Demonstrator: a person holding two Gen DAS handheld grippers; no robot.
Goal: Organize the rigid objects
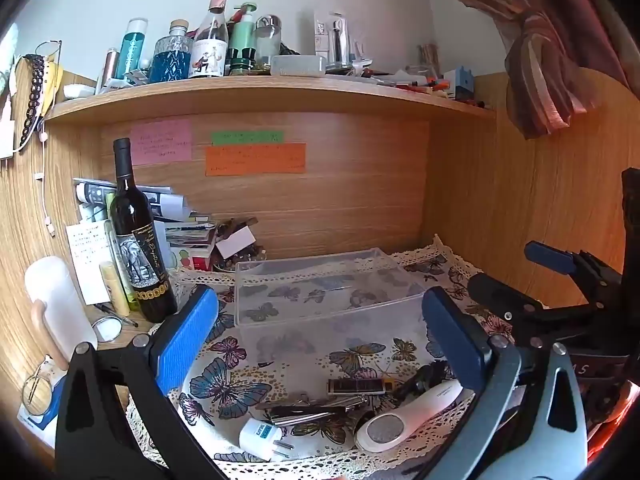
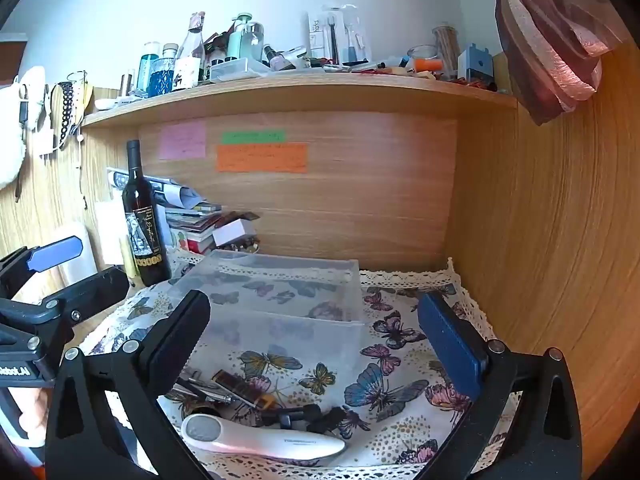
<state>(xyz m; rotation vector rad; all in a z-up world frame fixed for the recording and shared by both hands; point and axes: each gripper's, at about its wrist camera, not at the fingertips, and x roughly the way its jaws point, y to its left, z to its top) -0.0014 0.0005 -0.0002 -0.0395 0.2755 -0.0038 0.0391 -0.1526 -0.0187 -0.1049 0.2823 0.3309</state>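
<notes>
A clear plastic bin (image 1: 332, 292) stands on the butterfly cloth (image 1: 240, 364), also in the right wrist view (image 2: 276, 300). In front of it lie a white callus remover (image 1: 404, 416) (image 2: 260, 442), a white plug adapter (image 1: 260, 438), a dark rectangular lighter (image 1: 356, 387) (image 2: 244, 390), metal pens (image 1: 304, 414) and a black piece (image 2: 316, 418). My left gripper (image 1: 320, 336) is open and empty above these items. My right gripper (image 2: 316, 344) is open and empty, just behind the callus remover. The right gripper shows at the right edge of the left wrist view (image 1: 560, 300).
A dark wine bottle (image 1: 138, 240) (image 2: 142, 220) stands at the left beside stacked papers and books (image 1: 188, 232). A white bottle (image 1: 60, 308) is at far left. A cluttered shelf (image 1: 260, 92) runs overhead. Wooden walls close in the back and right (image 2: 540, 220).
</notes>
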